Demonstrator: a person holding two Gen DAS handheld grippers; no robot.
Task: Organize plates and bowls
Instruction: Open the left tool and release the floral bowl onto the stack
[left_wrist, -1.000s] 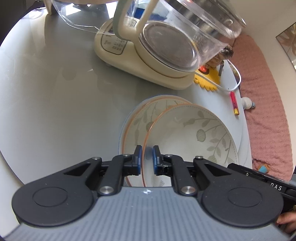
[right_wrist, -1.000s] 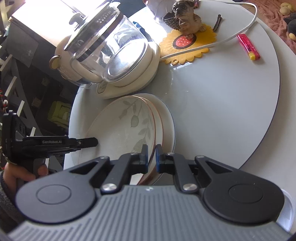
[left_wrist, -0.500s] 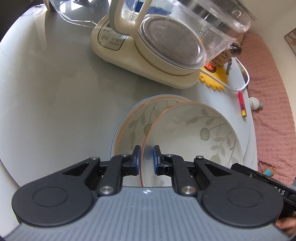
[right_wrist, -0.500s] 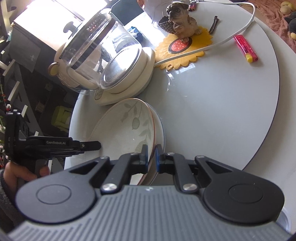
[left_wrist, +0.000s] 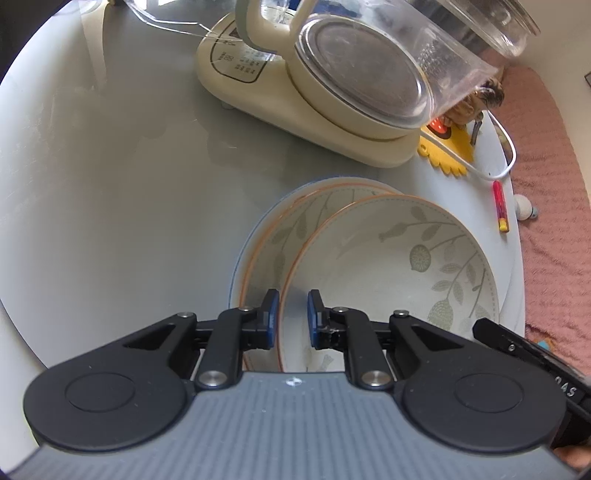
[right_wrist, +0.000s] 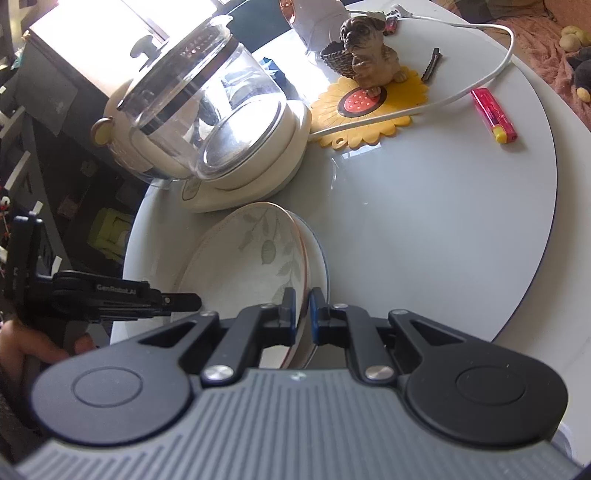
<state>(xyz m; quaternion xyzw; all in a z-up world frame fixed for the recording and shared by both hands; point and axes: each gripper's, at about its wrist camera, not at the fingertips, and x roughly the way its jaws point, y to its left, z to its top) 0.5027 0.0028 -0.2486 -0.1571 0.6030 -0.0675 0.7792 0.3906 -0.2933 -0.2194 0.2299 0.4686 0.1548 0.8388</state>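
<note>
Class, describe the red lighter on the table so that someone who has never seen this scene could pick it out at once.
Start at the cream kettle base with the glass jug on the round grey glass table. Move to the yellow sunflower-shaped mat under the brown pug figurine. Just beyond the white cable lies the small red plastic lighter, the only red stick-shaped thing, tipped yellow.

A glass kettle (right_wrist: 207, 110) stands at eleven o'clock on the worktop (right_wrist: 424, 229); a dog figurine (right_wrist: 369, 48) on a sunflower mat (right_wrist: 373, 107) at one o'clock, a red lighter (right_wrist: 493, 114) nearby.
</note>
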